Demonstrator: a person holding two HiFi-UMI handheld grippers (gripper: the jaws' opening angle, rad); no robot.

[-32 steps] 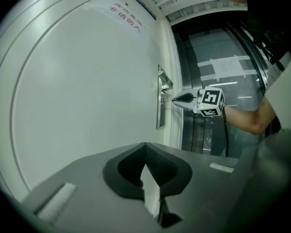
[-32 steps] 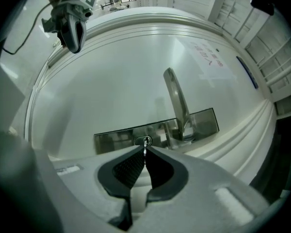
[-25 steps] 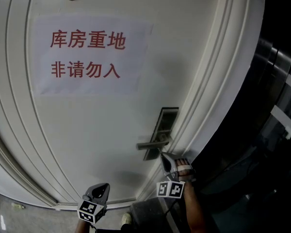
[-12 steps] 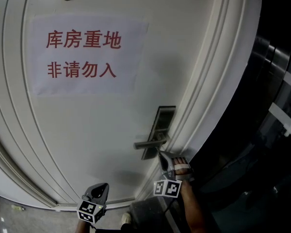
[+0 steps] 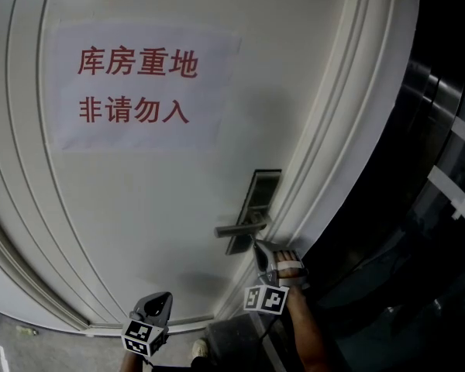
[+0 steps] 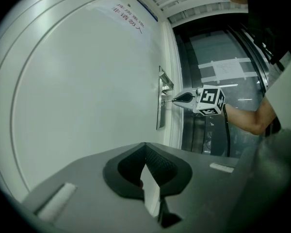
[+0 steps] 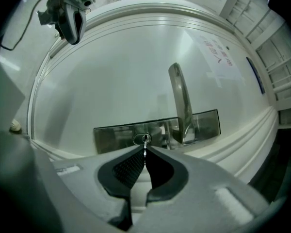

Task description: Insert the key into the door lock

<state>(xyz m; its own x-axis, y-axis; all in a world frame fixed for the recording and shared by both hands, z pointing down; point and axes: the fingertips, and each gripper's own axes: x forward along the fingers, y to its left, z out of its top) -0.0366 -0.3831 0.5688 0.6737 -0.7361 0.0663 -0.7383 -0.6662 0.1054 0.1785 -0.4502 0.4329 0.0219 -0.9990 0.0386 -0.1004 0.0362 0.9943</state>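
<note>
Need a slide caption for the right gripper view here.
Right gripper shut on a key, its tip at the keyhole in the lock plate, beside the lever handle.

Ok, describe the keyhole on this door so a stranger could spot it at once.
Start at the white door with the red-lettered paper sign; near its edge sits a shiny metal lock plate. The keyhole is the small oval ring on that plate, beside the long lever handle, with the key at it.

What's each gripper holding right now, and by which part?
Right gripper pinches the key by its rear end, blade pointing out at the keyhole. Left gripper is shut on nothing.
</note>
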